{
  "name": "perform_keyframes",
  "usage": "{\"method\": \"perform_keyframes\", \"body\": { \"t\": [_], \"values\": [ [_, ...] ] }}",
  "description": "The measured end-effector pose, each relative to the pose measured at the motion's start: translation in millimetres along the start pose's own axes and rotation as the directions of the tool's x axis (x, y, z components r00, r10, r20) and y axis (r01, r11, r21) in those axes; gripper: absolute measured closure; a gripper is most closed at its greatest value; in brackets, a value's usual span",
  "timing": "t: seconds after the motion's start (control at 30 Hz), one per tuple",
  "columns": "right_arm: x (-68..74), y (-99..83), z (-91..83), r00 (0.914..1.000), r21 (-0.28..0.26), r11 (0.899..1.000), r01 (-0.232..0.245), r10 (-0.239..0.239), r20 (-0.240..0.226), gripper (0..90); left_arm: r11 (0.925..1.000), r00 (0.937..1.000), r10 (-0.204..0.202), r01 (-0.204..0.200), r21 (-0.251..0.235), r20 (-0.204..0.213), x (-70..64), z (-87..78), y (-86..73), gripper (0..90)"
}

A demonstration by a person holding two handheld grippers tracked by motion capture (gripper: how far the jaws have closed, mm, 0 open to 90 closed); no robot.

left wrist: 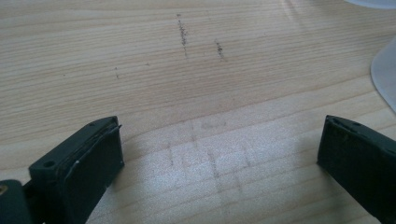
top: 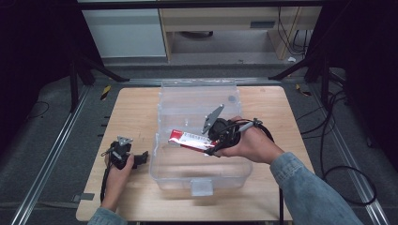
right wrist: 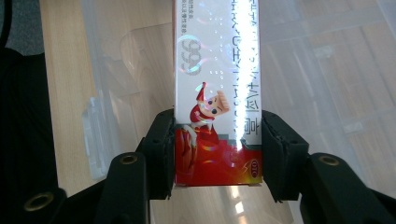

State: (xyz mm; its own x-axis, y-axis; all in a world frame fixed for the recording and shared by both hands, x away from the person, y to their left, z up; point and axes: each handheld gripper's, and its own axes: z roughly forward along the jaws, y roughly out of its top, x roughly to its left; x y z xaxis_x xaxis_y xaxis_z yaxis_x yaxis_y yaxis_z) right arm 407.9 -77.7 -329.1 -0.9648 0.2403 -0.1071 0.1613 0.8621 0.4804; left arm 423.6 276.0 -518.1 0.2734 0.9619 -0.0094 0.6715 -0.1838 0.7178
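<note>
A red and white carton (top: pixel 190 139) with a cartoon figure and the number 999 (right wrist: pixel 217 93) is held over the inside of a clear plastic storage box (top: pixel 197 96). My right gripper (top: pixel 217 140) is shut on the carton's red end, one jaw on each long side (right wrist: pixel 217 154). The carton lies roughly level and points to the left. My left gripper (top: pixel 141 158) rests low over the wooden table (top: pixel 131 110) just left of the box, jaws wide apart with nothing between them (left wrist: pixel 219 154).
The box's front latch (top: pixel 202 187) sits near the table's front edge. A curved piece of clear plastic (left wrist: pixel 385 70) lies at the right edge of the left gripper view. Dark floor, metal rails and cables surround the table.
</note>
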Motion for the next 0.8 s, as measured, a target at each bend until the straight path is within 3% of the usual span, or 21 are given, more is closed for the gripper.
{"method": "perform_keyframes", "body": {
  "t": [0.47, 0.8],
  "values": [
    [3.9, 12.6, 27.6, 0.9973, 0.020, 0.999, 0.051, -0.050, -0.054, 51.7, 1.0000, 1.0000, 0.005, -0.005, 0.000, 0.006, 0.7, 0.4, 0.3, 0.0],
    [14.2, 14.3, 45.8, 0.9902, 0.029, 0.995, 0.093, -0.089, -0.107, 51.7, 1.0000, 0.9999, 0.009, -0.009, -0.001, 0.010, 1.3, 0.7, 0.5, 0.0]
  ]
}}
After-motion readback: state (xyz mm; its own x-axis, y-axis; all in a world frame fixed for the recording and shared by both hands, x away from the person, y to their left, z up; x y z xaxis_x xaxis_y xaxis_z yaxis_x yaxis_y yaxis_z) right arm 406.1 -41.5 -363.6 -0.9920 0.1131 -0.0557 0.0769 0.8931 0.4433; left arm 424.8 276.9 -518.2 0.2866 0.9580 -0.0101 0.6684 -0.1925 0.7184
